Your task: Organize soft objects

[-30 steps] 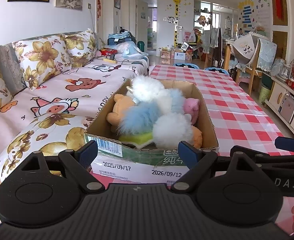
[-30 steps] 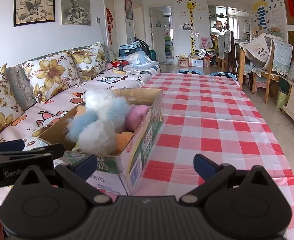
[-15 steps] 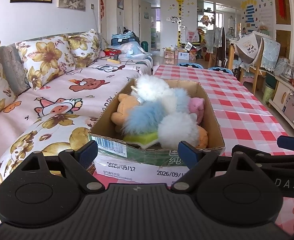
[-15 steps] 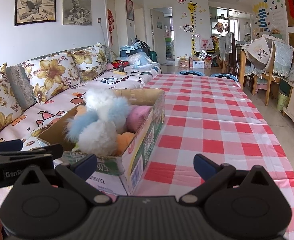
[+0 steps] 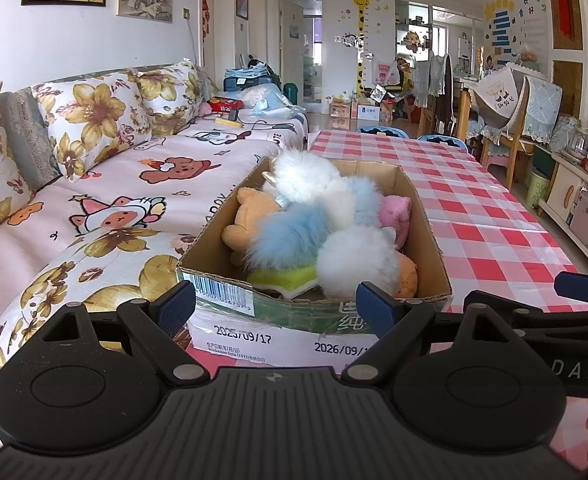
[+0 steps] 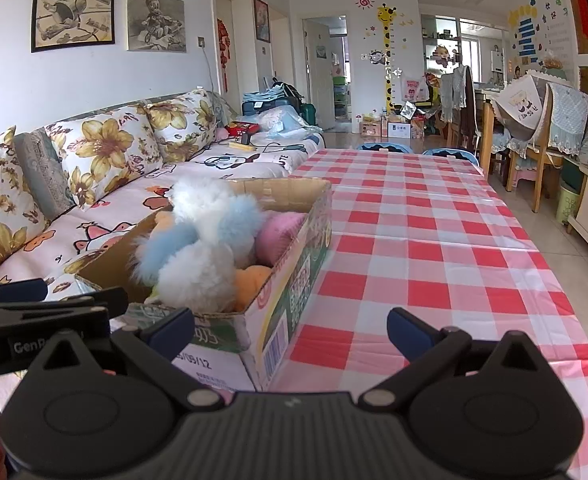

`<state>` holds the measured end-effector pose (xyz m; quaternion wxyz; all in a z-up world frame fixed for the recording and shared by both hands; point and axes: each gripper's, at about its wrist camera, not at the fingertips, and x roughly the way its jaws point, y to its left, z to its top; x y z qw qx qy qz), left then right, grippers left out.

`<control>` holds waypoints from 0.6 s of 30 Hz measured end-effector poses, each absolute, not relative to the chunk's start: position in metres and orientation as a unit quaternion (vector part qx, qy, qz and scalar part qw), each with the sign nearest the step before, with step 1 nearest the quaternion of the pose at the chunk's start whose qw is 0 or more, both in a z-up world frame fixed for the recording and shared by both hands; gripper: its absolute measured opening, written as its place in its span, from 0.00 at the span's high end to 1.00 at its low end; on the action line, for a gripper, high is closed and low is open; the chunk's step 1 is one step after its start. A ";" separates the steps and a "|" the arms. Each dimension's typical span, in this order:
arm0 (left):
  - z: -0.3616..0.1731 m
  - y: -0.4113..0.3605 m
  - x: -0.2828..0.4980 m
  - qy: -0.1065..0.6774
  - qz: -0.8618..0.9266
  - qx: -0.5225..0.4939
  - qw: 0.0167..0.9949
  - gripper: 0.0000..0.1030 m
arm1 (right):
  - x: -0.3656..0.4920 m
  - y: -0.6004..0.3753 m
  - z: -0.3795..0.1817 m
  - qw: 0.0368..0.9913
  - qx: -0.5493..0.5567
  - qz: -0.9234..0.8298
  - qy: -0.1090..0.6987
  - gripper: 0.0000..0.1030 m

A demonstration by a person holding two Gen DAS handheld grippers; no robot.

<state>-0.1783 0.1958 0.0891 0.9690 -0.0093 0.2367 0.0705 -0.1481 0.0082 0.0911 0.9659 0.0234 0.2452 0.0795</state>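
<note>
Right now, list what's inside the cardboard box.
The cardboard box holds fluffy white and blue plush, a pink toy, orange toys and a yellow-green sponge; anything underneath is covered.

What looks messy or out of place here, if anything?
Only the cardboard box: soft toys are heaped above its rim, and it sits at the table's corner beside the sofa. Nothing looks spilled or damaged.

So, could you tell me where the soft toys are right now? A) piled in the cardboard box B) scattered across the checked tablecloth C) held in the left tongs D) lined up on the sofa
A: the soft toys sit heaped inside the cardboard box, and both the left tongs and the right tongs are open and empty.
</note>
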 end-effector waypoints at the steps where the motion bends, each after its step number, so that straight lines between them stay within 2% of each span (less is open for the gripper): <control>1: 0.089 0.196 -0.179 0.236 0.070 -0.009 0.969 0.00 | -0.148 0.008 0.091 0.966 0.024 0.080 0.245 0.01; 18: 0.089 0.194 -0.176 0.240 0.074 -0.007 0.968 0.00 | -0.146 0.008 0.089 0.965 0.032 0.086 0.244 0.01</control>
